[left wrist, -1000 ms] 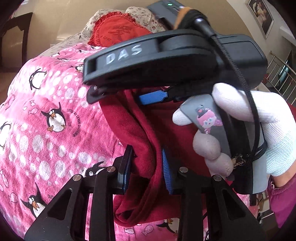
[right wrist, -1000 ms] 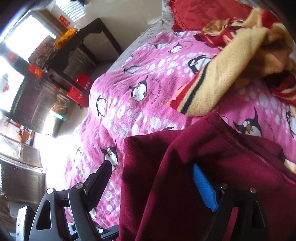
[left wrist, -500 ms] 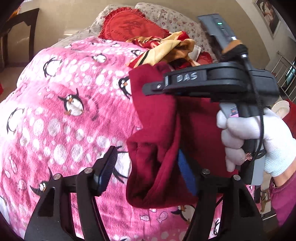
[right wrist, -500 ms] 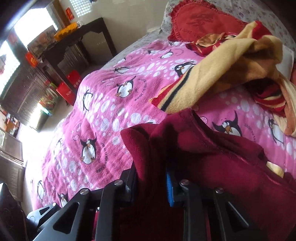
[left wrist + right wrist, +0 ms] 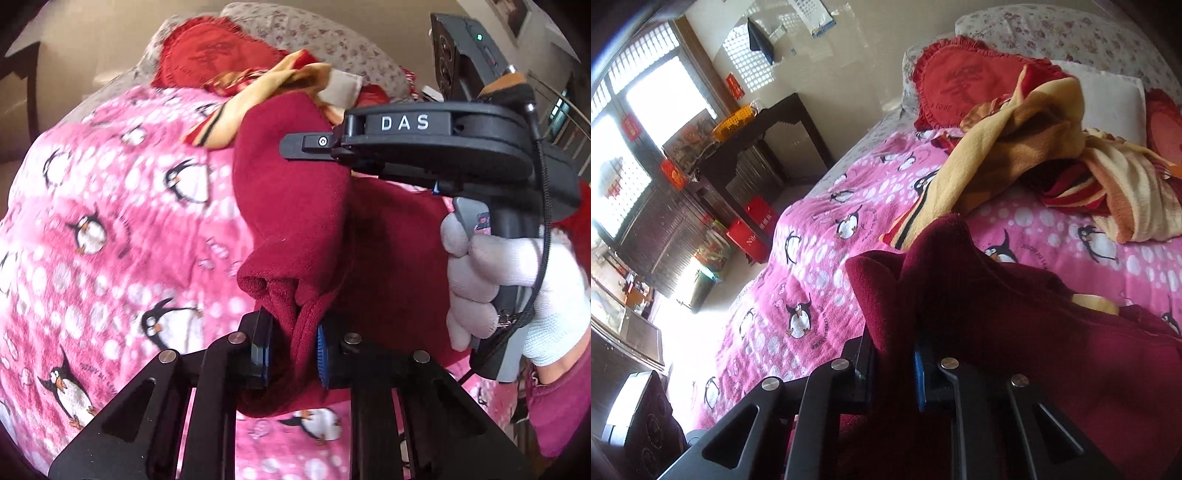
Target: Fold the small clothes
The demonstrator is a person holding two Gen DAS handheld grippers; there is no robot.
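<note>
In the left wrist view, a bunched edge of the dark red garment (image 5: 295,206) is clamped between the jaws of the left gripper (image 5: 291,341) at lower centre, the blue pads pressed against the cloth from both sides. In the right wrist view, the jaws of the right gripper (image 5: 895,363) are likewise clenched on a fold of the same garment (image 5: 1015,314), which rises from them and spreads toward the lower right of the frame. The garment is thus held up between the two grippers, above the pink penguin bedspread (image 5: 92,221), and the right gripper's body, held in a white-gloved hand (image 5: 509,288), is seen at right in the left wrist view. No finished fold can be made out; the task is judged to be at an early stage, with the cloth gathered rather than flattened. A yellow and red striped cloth (image 5: 1034,155) is left lying unfolded at the upper right, before a red cushion (image 5: 960,92).
</note>
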